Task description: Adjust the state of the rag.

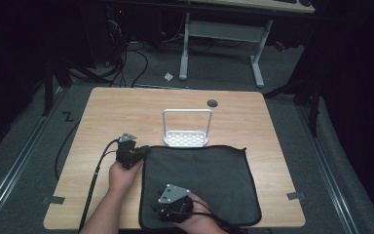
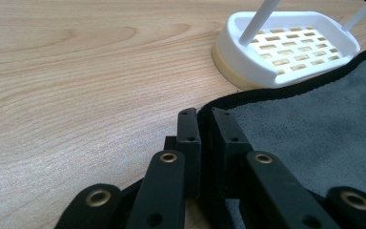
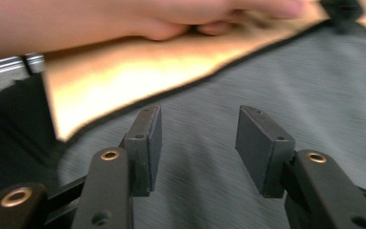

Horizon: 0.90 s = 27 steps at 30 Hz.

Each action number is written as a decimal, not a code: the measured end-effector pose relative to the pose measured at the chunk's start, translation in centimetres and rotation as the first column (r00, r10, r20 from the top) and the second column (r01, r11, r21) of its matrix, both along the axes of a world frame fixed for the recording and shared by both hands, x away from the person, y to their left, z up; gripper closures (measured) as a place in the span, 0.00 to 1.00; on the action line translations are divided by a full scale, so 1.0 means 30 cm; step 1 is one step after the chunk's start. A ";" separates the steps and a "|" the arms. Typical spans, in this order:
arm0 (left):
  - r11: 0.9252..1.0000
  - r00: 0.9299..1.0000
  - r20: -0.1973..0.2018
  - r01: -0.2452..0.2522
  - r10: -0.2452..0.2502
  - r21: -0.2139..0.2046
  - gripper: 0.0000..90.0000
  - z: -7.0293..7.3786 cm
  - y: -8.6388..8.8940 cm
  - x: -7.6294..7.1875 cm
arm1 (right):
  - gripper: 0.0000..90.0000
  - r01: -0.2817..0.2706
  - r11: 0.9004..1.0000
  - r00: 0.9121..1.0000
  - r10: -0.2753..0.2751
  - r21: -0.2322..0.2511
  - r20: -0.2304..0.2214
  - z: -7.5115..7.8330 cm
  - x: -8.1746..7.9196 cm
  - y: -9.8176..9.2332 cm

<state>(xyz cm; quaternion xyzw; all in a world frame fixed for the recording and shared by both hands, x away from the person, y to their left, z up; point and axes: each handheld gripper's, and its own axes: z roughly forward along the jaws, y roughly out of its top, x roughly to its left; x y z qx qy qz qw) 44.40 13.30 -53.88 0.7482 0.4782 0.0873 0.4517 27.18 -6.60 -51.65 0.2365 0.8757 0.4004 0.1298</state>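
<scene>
Two claws work at a wooden bench (image 1: 126,105). A dark grey cloth (image 1: 209,175) with a black edge lies flat on the near part of the bench. The left claw (image 2: 205,119) sits at the far left corner of the cloth. Its jaws are pinched together on the black edge of the cloth there. The right claw (image 3: 198,138) hangs over the near part of the cloth, close to the near left corner. Its jaws stand apart with nothing between them, and grey cloth shows below. A white rack (image 1: 186,138) with a tall loop handle stands on the bench, touching the far edge of the cloth.
</scene>
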 end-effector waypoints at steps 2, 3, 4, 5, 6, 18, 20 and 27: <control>1.000 1.000 -0.003 -0.002 0.002 -0.002 0.91 -0.001 0.000 0.001 | 0.55 -0.035 0.999 0.999 0.036 0.005 -0.038 -0.011 -0.017 0.051; 1.000 1.000 -0.005 -0.003 0.003 -0.003 0.91 -0.001 0.000 0.001 | 0.55 -0.035 0.999 0.999 0.036 0.005 -0.038 -0.011 -0.017 0.051; 1.000 1.000 -0.006 -0.004 0.003 -0.004 0.91 -0.001 0.001 0.001 | 0.54 -0.058 0.998 0.997 0.058 0.005 -0.048 -0.017 -0.027 0.077; 1.000 1.000 -0.008 -0.004 0.004 -0.005 0.91 -0.001 0.001 0.002 | 0.53 -0.068 0.998 0.996 0.068 0.001 -0.057 -0.021 -0.032 0.089; 1.000 1.000 -0.010 -0.004 0.004 -0.006 0.91 -0.002 0.002 0.002 | 0.52 -0.079 0.997 0.995 0.078 -0.004 -0.064 -0.026 -0.036 0.100; 1.000 1.000 -0.019 -0.004 0.004 -0.008 0.91 -0.003 0.003 0.003 | 0.63 -0.093 0.994 0.995 0.091 -0.066 -0.029 -0.058 -0.064 0.146; 1.000 1.000 -0.020 -0.006 0.005 -0.010 0.91 -0.003 0.002 0.004 | 0.80 -0.081 0.994 0.997 0.081 -0.078 -0.006 -0.055 -0.059 0.134; 1.000 1.000 -0.023 -0.003 0.003 -0.009 0.91 -0.003 0.002 0.003 | 0.93 -0.081 0.994 0.997 0.082 -0.073 0.005 -0.040 -0.050 0.105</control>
